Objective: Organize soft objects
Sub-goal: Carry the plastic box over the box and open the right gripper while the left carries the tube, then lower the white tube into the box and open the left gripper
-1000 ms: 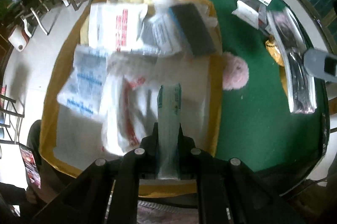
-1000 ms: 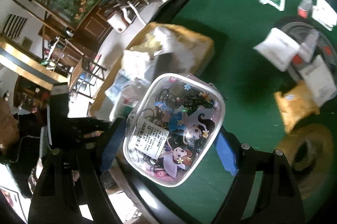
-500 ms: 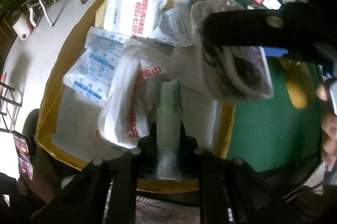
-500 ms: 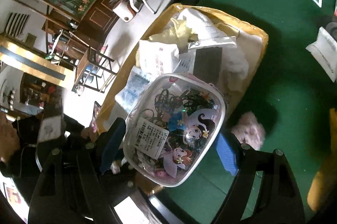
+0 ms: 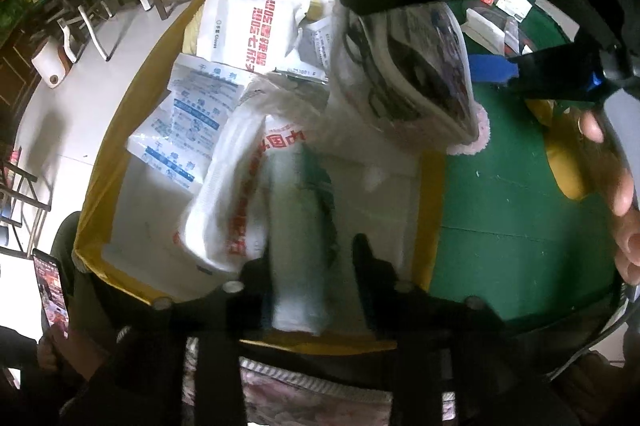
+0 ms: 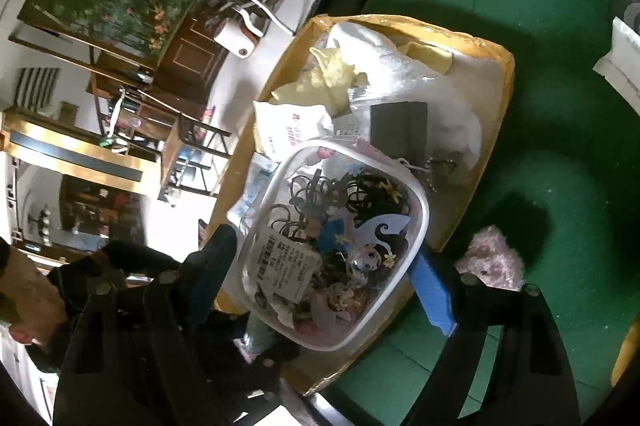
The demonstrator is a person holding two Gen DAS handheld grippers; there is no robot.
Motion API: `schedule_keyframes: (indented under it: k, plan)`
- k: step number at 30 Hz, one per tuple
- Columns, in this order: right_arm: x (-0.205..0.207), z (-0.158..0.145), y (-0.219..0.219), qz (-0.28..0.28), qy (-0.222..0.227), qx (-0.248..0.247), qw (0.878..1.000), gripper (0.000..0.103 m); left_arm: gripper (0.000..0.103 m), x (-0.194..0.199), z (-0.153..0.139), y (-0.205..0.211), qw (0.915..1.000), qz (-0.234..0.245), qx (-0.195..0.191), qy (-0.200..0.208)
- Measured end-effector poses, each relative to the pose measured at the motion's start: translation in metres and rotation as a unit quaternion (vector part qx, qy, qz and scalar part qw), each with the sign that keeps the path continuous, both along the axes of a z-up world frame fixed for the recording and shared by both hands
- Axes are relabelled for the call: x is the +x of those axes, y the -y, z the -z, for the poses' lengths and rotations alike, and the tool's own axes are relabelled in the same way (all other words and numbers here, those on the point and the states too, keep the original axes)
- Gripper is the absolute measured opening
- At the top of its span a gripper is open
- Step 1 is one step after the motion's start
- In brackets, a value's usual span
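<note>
Left tongs have just been spreading their jaws, and the long pale-green packet between them now looks let go: the right jaw stands clear of it, though I cannot tell if the left one brushes it. That packet hangs over the near end of the yellow bin, at 6 o'clock in the left wrist view, with its far end on the white bag with red print.

Right tongs are clenched on the clear pouch of hair ties, blue pads against its two sides. In the right wrist view the pouch hovers over the bin's near right corner, with the bin's rim at 12 o'clock.

My worry is the pouch. It is slick, rounded plastic held only at its edges, so it could squirt out before I am over open space. Dropped where it is, it might catch the rim and tip onto the green bench, beside the pink fluffy puff at 4 o'clock. The packet could likewise slide off the crinkly bag and wedge upright.

Everything inside is soft and shifty: glossy sachets, a blue-printed white packet, a crumpled yellow cloth, white fleece. The bench is felt-like.
</note>
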State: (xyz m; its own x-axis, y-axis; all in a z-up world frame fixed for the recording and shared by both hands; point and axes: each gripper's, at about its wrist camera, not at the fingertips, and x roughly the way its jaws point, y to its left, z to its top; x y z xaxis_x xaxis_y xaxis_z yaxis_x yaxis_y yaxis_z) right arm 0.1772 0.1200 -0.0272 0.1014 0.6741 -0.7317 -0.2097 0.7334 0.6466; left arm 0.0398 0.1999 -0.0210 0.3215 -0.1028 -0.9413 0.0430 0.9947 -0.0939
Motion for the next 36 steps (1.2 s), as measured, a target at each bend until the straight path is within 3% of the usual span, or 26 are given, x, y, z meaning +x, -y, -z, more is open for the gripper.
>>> schedule_keyframes:
  k: [3,5,12,16,21,25,28,30,36]
  plan:
    - [-0.003,0.000,-0.003,0.007,0.004,0.007,1.000,0.085,0.046,-0.007,-0.002,0.005,1.0000,-0.002,0.003,0.003]
    - [-0.004,-0.001,-0.001,0.009,0.006,0.016,1.000,0.091,0.053,-0.010,-0.003,0.008,1.0000,-0.001,0.007,0.003]
    - [-0.011,-0.006,0.006,0.021,0.006,0.036,0.999,0.094,0.059,-0.016,-0.007,0.017,0.9998,-0.001,0.018,0.004]
    - [-0.021,-0.022,0.028,0.034,0.023,0.043,0.998,0.094,0.059,-0.024,-0.014,0.024,0.9988,-0.004,0.048,0.010]
    - [-0.042,-0.039,0.069,0.051,0.057,0.007,0.997,0.100,0.059,-0.028,-0.024,0.028,0.9939,-0.014,0.104,0.035]
    - [-0.054,-0.043,0.096,0.055,0.076,-0.012,0.996,0.100,0.060,-0.035,-0.031,0.026,0.9929,-0.033,0.102,0.053]
    - [-0.066,-0.043,0.103,0.048,0.090,-0.037,0.994,0.100,0.071,-0.036,-0.031,0.030,0.9880,-0.059,0.139,0.031]
    - [-0.074,-0.041,0.104,0.039,0.101,-0.058,0.992,0.100,0.071,-0.043,-0.033,0.035,0.9840,-0.066,0.160,0.040]
    - [-0.098,-0.034,0.106,0.048,0.140,-0.110,0.983,0.100,0.071,-0.049,-0.038,0.040,0.9897,-0.081,0.103,0.058]
